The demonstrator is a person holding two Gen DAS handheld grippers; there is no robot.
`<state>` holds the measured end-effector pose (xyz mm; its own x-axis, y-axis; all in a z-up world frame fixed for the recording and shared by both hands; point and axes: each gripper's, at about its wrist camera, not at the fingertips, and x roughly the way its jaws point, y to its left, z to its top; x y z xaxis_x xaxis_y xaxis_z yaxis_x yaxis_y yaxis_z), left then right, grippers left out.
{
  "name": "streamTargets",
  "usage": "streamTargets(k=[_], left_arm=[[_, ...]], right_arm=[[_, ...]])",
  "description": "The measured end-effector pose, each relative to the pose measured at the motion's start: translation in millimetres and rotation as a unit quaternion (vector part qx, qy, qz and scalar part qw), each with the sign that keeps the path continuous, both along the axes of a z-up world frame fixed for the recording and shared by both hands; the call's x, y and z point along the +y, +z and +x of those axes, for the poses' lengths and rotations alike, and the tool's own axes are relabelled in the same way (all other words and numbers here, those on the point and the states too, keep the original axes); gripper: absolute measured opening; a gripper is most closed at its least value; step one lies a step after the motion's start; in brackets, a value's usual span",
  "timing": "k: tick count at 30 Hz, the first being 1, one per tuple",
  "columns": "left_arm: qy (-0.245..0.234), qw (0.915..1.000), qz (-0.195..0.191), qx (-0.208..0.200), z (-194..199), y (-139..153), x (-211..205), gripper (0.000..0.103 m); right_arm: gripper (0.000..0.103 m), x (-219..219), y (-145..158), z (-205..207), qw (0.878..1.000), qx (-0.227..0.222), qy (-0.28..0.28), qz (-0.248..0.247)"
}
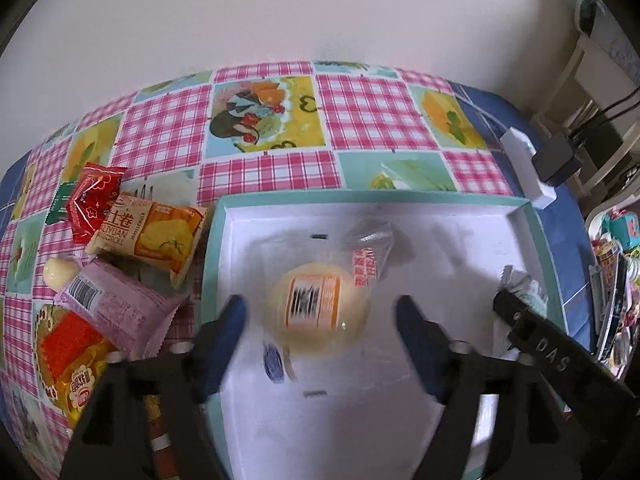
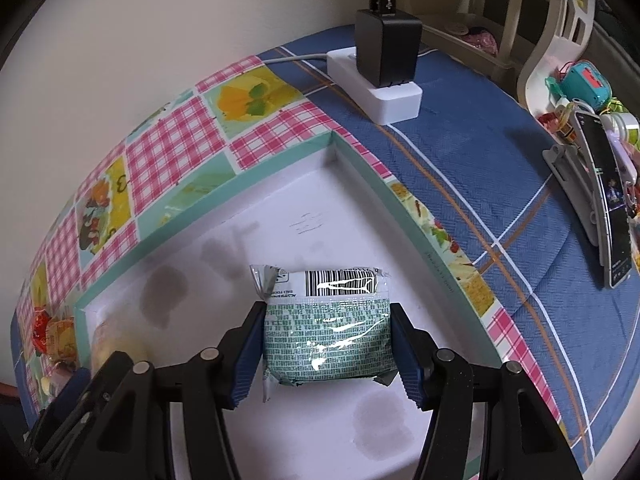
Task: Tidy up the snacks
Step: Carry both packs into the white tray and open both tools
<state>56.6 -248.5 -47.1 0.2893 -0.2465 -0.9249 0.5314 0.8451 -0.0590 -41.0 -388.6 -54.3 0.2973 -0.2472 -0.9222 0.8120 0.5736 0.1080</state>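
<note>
The left tongs [image 1: 320,316] stand released astride the bun [image 1: 318,314], which lies in the box [image 1: 540,232]. The right tongs [image 2: 326,344] grasp the green packet [image 2: 326,336] crosswise above the box floor, long axis pointing away.

A shallow tray [image 1: 540,240] looks like matt card — teal outside, plain white inside, with faint grey stains in the right wrist view. In it lies a pale yellow bun [image 1: 316,316] in clear, glossy film. A green-printed packet [image 2: 326,332] is shiny foil-like plastic, crinkled, catching white glare. Both grippers have matt black plastic arms with ribbed blue pads [image 2: 404,356]. The checked tablecloth [image 1: 360,116] looks smooth and slightly sheened, like vinyl; the blue cloth [image 2: 480,152] beside it is woven fabric — matt, with a visible twill. The power strip [image 2: 384,92] is smooth white plastic, the adapter [image 2: 388,48] matt black plastic.
</note>
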Motion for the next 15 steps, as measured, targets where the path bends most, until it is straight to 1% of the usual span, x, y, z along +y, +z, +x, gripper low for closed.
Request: streamTargets(k=[2,4,6,8,10,13,15], left_arm=[[0.004,1.0,-0.007,-0.001,0.2,4.5,3.0,0.087],[0.009,0.9999,-0.008,-0.003,0.7,7.5,6.2,0.089],[0.018,0.9998,-0.003,-0.009,1.4,11.2,10.9,0.093],[0.026,0.9996,0.0,-0.012,2.1,15.3,17.6,0.094],[0.037,0.9992,0.004,-0.014,1.6,20.4,25.0,0.094],[0.047,0.9987,0.002,-0.018,-0.9,26.6,35.0,0.095],[0.057,0.9981,0.001,-0.023,-3.1,30.8,44.7,0.103]], right_arm=[[0.065,0.8,0.9,1.0,1.0,0.002,0.005,-0.003],[0.073,2.8,3.1,1.1,1.0,0.0,0.011,-0.008],[0.077,5.7,5.6,0.7,1.0,-0.004,0.021,-0.008],[0.08,8.8,8.0,-1.3,1.0,-0.004,0.026,-0.011],[0.085,12.5,10.4,-3.7,0.999,-0.007,0.032,-0.012],[0.085,19.0,14.5,-6.0,0.999,-0.016,0.04,-0.009],[0.086,26.2,19.0,-7.5,0.999,-0.023,0.048,-0.012]])
